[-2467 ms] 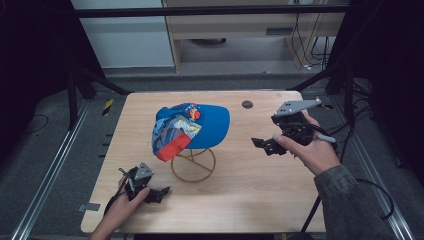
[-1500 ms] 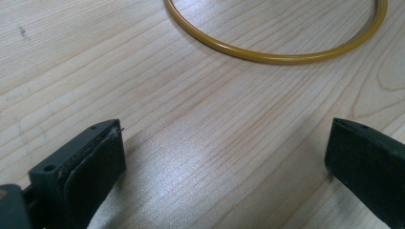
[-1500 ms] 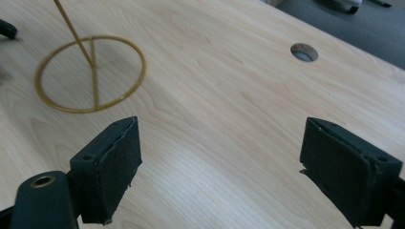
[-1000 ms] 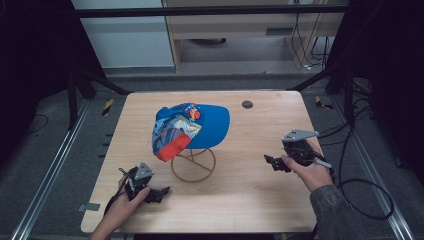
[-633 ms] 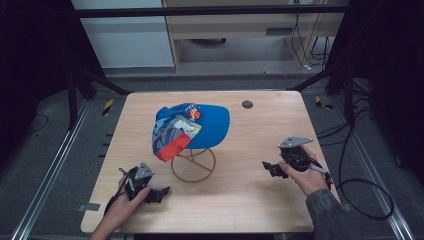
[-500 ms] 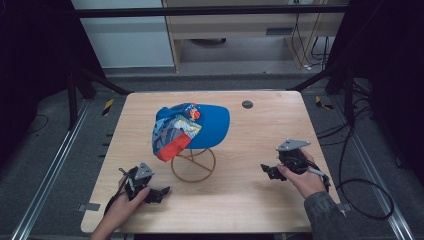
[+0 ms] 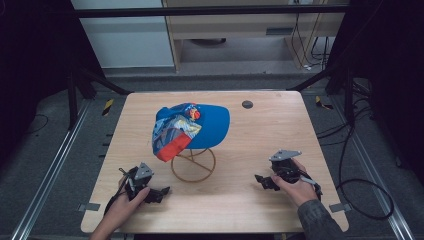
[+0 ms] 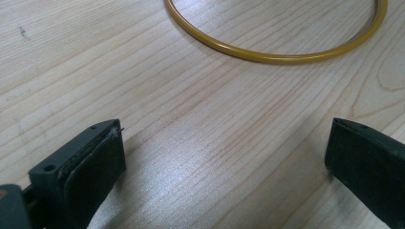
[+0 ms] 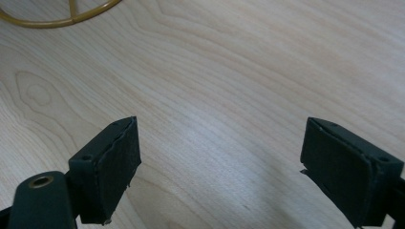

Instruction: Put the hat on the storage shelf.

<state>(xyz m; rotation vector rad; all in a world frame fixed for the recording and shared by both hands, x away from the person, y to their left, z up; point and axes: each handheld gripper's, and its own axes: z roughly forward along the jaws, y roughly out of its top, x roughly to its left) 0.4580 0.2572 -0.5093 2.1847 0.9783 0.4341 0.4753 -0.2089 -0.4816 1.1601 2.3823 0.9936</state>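
Blue cap (image 7: 207,125) on wire stand (image 7: 193,165) between wide-open left gripper (image 7: 159,192) and right gripper (image 7: 261,180)

A pale wooden surface (image 7: 280,135) with visible grain stands in a dim room, lit from above. A small dark round disc (image 7: 247,104) sits near its far edge. Grey floor (image 7: 45,150) surrounds it, with metal rails (image 7: 47,177) along both sides and black cables (image 7: 360,192) looping on the right. Behind stand a white panel (image 7: 125,42) and a light wooden cabinet (image 7: 240,27).
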